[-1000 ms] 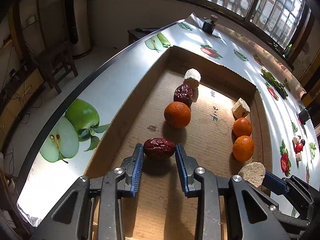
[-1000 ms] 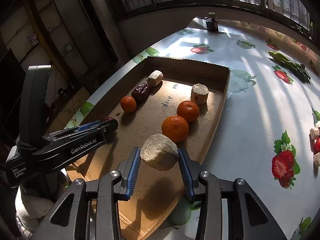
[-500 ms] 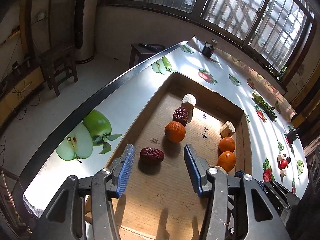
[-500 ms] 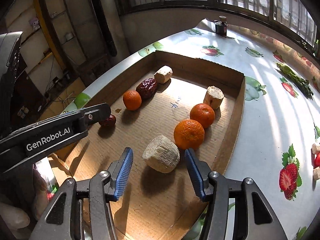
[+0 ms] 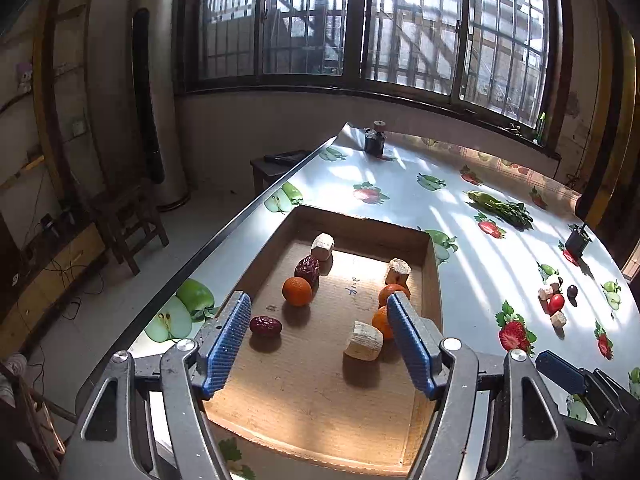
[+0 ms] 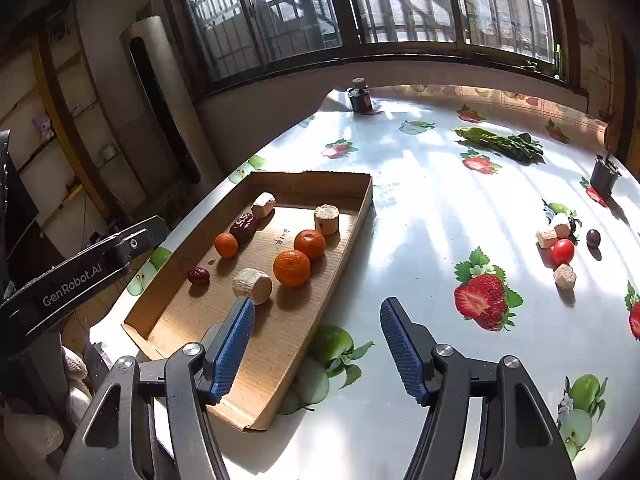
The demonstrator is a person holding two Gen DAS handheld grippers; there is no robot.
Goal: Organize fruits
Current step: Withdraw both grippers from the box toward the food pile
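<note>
With both grippers standing spread and empty above the near end of the tray, the two newest pieces sit free on the cardboard. Left gripper has just been opening its fingers, nothing between them now; the date lies just beyond the left pad, near the tray's left wall. Right gripper has likewise just been opening, empty, hanging over the tray's right rim and the table; its cork-like chunk rests just past the left fingertip, close beside an orange.

Handling, as a judgement: the date looks light, wrinkled and a bit soft, so a gentle pinch across its short middle should do. The chunk looks light, stiff and rough, easy to hold across its round sides. The oranges are round and could roll, so take them across the widest part.

Orientation: the date's long axis runs roughly left to right across the tray. The chunk lies on its side, flat ends pointing left and right, slightly angled.

More pieces wait far right on the table: tomato, small chunks, a dark grape.
</note>
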